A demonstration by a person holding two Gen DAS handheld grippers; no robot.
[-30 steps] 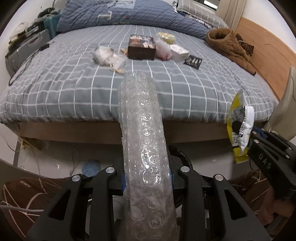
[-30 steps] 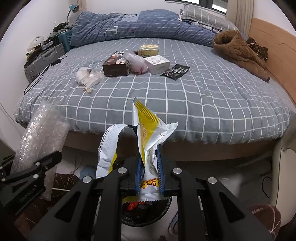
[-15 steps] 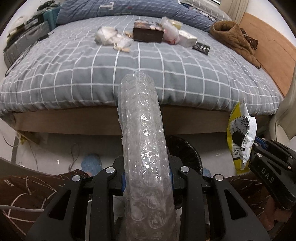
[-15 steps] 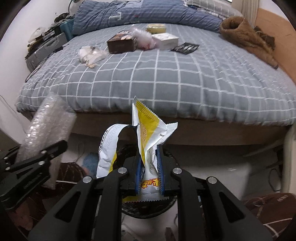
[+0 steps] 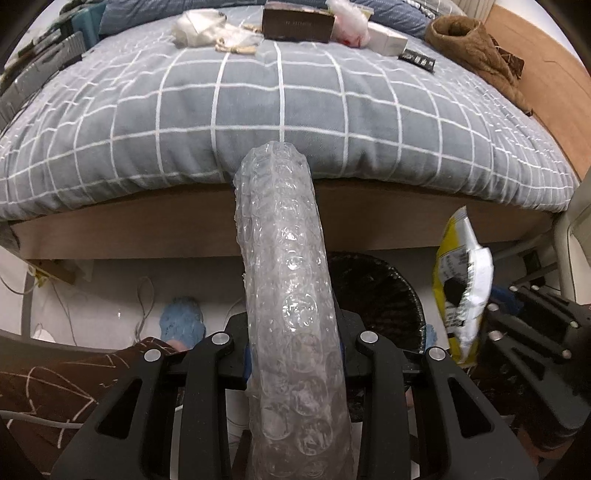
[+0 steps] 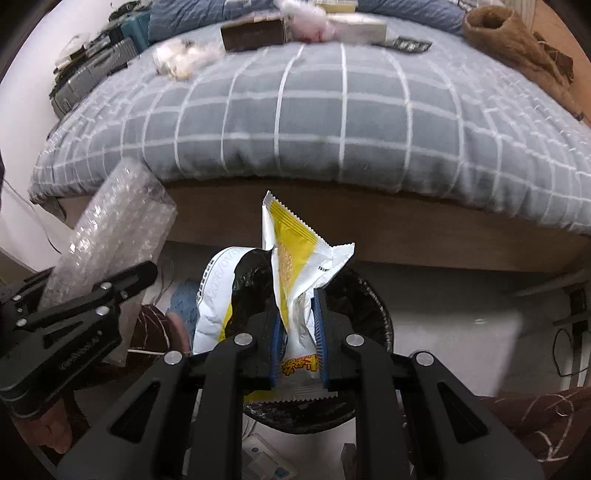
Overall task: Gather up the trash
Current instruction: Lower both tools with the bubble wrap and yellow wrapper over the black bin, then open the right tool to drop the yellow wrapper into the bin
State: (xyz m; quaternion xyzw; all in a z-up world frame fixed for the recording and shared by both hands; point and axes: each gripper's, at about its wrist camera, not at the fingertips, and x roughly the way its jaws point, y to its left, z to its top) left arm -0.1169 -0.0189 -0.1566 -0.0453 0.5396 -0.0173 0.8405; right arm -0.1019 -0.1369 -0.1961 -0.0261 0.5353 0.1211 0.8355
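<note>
My left gripper [image 5: 293, 354] is shut on a clear roll of bubble wrap [image 5: 284, 280] that sticks out forward over a black mesh bin [image 5: 384, 291] on the floor. My right gripper [image 6: 297, 332] is shut on a yellow and white snack wrapper [image 6: 295, 266], held above the same bin [image 6: 369, 306]. The wrapper [image 5: 460, 284] shows at the right of the left wrist view. The bubble wrap [image 6: 118, 221] and the left gripper [image 6: 147, 275] show at the left of the right wrist view. More litter lies far back on the bed: a brown box [image 5: 297, 24], white crumpled plastic [image 5: 201, 27], a white box [image 5: 386, 38].
The bed [image 5: 280, 110] with a grey checked cover and a wooden frame stands right behind the bin. A brown jacket [image 5: 476, 48] lies at its right. Cables and a blue slipper [image 5: 181, 321] are on the floor at left. A patterned brown trouser leg [image 5: 66, 380] is below.
Both grippers have sunk toward the floor with their loads. The bin has come into fuller view under them and the bed top has moved up and away in both views.
</note>
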